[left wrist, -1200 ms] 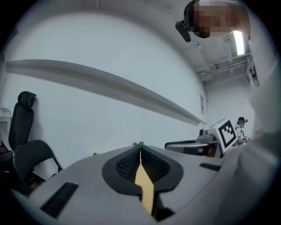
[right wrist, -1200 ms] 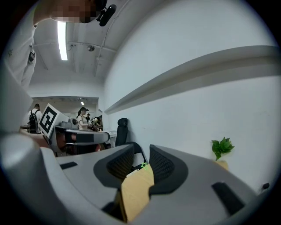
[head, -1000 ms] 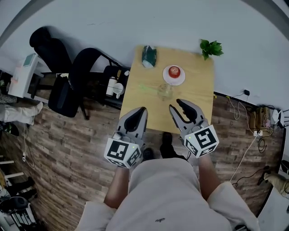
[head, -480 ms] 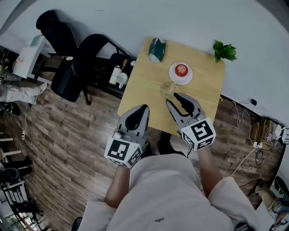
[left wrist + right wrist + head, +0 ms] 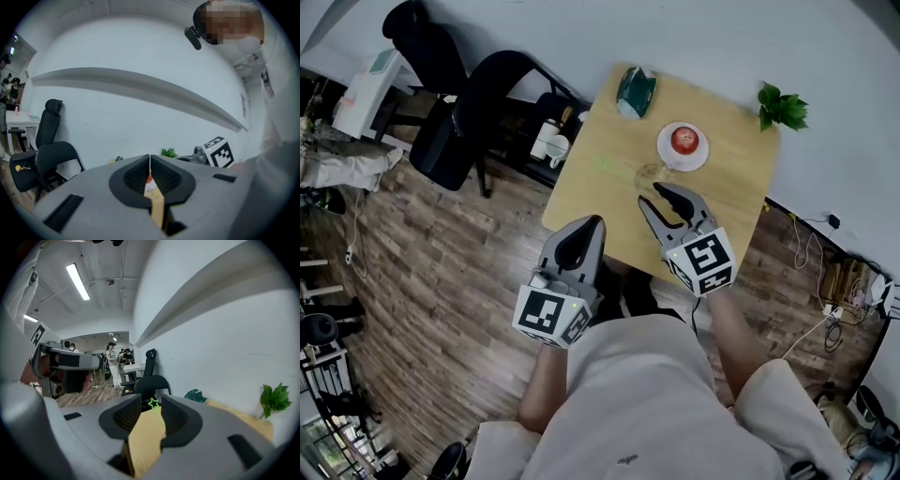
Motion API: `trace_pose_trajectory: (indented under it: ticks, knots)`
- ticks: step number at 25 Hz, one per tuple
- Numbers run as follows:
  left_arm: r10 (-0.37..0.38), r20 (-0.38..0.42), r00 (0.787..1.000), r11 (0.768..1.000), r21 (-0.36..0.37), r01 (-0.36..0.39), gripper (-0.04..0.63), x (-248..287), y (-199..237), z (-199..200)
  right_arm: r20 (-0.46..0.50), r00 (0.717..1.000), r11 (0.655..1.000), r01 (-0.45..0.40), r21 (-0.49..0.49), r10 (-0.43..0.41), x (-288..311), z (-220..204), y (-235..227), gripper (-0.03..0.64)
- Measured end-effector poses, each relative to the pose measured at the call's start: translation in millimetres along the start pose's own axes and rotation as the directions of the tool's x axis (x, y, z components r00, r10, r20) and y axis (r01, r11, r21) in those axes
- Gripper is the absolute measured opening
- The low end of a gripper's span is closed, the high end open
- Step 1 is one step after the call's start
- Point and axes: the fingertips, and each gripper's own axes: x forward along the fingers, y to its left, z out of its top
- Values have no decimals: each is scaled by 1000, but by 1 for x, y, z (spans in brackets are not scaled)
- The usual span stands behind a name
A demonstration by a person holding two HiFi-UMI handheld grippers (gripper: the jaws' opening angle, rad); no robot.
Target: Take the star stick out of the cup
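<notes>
A clear cup point(image 5: 649, 174) stands mid-table on the small wooden table point(image 5: 591, 202). A thin stick leans out of it to the left and ends in a faint green star point(image 5: 605, 166). My right gripper point(image 5: 653, 197) hovers over the table's near half, just short of the cup, with its jaws open and nothing between them. In the right gripper view the green star outline point(image 5: 153, 403) shows ahead in the gap of the right gripper point(image 5: 151, 402); the cup itself is hidden. My left gripper point(image 5: 596, 225) is shut and empty at the table's near-left edge; its jaws point(image 5: 150, 165) leave only a slit.
A red apple on a white plate point(image 5: 682, 145) sits right behind the cup. A green packet point(image 5: 636, 91) lies at the far-left corner and a small plant point(image 5: 782, 105) at the far-right. Black chairs point(image 5: 455, 131) and a stand with a mug point(image 5: 549, 145) are to the table's left.
My right gripper has moved forward over the table toward the cup and its jaws have spread a little. The left gripper has stayed shut at the near edge.
</notes>
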Motion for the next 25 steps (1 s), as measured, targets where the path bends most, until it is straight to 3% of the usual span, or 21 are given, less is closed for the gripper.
trace_pose_trajectory:
  ticks: [8, 25]
  knots:
    - [21, -1, 1000, 1000, -10, -21, 11, 0, 23, -8, -56, 998, 999, 5, -34, -6, 21, -25, -1, 130]
    - [-87, -48, 995, 996, -22, 86, 11, 28, 55, -22, -155, 987, 996, 38, -80, -50, 84, -49, 0, 129]
